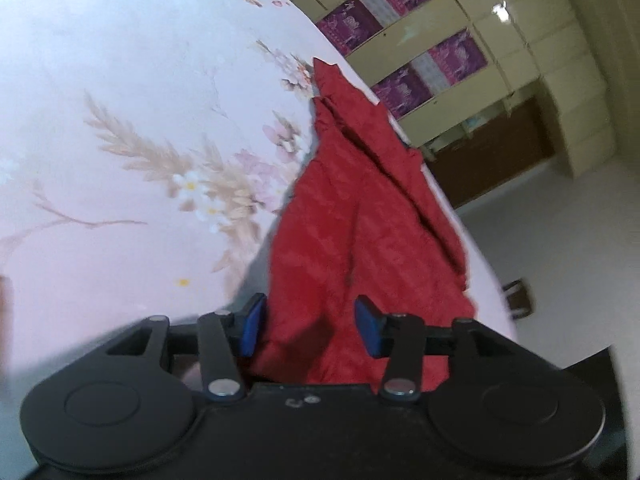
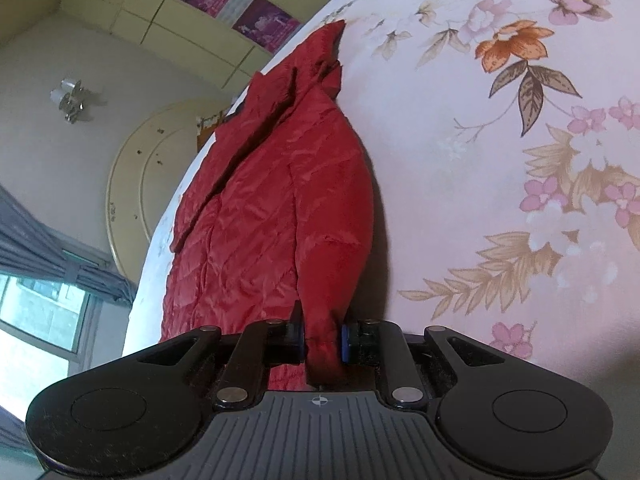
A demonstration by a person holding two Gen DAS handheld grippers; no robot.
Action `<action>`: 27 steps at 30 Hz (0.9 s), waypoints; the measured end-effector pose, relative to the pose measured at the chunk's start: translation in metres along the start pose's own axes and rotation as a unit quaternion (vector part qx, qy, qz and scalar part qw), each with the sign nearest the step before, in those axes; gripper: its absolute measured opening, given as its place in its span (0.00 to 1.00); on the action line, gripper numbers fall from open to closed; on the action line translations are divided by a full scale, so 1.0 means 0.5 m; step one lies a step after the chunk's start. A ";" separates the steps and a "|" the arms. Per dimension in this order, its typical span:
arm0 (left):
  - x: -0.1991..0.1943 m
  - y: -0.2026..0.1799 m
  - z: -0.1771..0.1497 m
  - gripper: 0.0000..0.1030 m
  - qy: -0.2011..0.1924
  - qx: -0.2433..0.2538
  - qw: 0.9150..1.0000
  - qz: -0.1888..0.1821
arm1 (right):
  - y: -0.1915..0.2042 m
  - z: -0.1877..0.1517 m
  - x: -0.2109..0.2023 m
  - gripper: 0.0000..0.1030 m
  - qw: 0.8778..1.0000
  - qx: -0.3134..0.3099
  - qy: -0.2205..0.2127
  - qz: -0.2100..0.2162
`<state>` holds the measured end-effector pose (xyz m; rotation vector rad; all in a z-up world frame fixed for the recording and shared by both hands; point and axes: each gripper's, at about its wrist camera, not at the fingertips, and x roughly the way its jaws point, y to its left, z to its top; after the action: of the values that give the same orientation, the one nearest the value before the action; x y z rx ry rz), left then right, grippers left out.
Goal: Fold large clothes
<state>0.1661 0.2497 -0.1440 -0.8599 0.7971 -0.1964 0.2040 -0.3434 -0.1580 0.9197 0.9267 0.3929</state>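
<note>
A red quilted jacket (image 2: 276, 200) lies stretched out along the edge of a bed covered with a pale pink floral sheet (image 2: 480, 160), its far end tapering to a point near the mattress edge. The right gripper (image 2: 323, 340) has its blue-padded fingers (image 2: 347, 342) pinched tight on a bunched, rolled end of the jacket, red fabric squeezed into a narrow neck between the two pads. The left gripper (image 1: 310, 328) has its blue pads (image 1: 370, 326) spread wide, with the near end of the jacket (image 1: 360, 208) running between and beneath them; the left pad sits just at the fabric's edge, and I cannot tell whether either pad is actually pressing on the cloth. Beyond the bed stands a cream wardrobe (image 1: 500, 60) with purple patterned door panels (image 1: 456, 56) and a brown lower section. From the right side, a window with grey-blue curtains (image 2: 48, 248) shows, and a chandelier (image 2: 72, 98) hangs from the ceiling.
</note>
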 end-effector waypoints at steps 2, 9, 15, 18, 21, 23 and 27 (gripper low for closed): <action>0.023 -0.010 0.004 0.11 0.006 0.010 1.000 -0.006 | -0.003 0.006 0.008 0.16 1.000 0.004 0.001 0.002; -0.025 -0.027 -0.010 0.06 -0.066 0.003 0.997 -0.050 | 0.028 0.016 -0.048 0.06 0.998 -0.015 -0.058 0.032; -0.003 -0.029 0.007 0.06 -0.043 0.000 0.999 -0.033 | 0.059 0.038 -0.032 0.06 0.998 -0.041 -0.041 0.011; -0.007 -0.073 0.049 0.06 -0.066 0.019 0.996 -0.064 | 0.108 0.074 -0.049 0.06 0.995 -0.067 -0.071 0.025; 0.011 -0.121 0.125 0.06 -0.095 0.035 0.991 -0.087 | 0.169 0.134 -0.047 0.06 0.990 -0.094 -0.102 0.034; 0.043 -0.154 0.190 0.06 -0.112 0.040 0.988 -0.101 | 0.209 0.183 -0.036 0.06 0.986 -0.107 -0.120 0.038; 0.126 -0.209 0.307 0.06 -0.116 0.058 0.986 -0.108 | 0.293 0.308 0.028 0.06 0.983 -0.117 -0.137 0.043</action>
<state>0.3329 0.2451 -0.0413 -0.8406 0.4697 -0.3253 0.3502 -0.3281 -0.0040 0.7761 0.5765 0.4273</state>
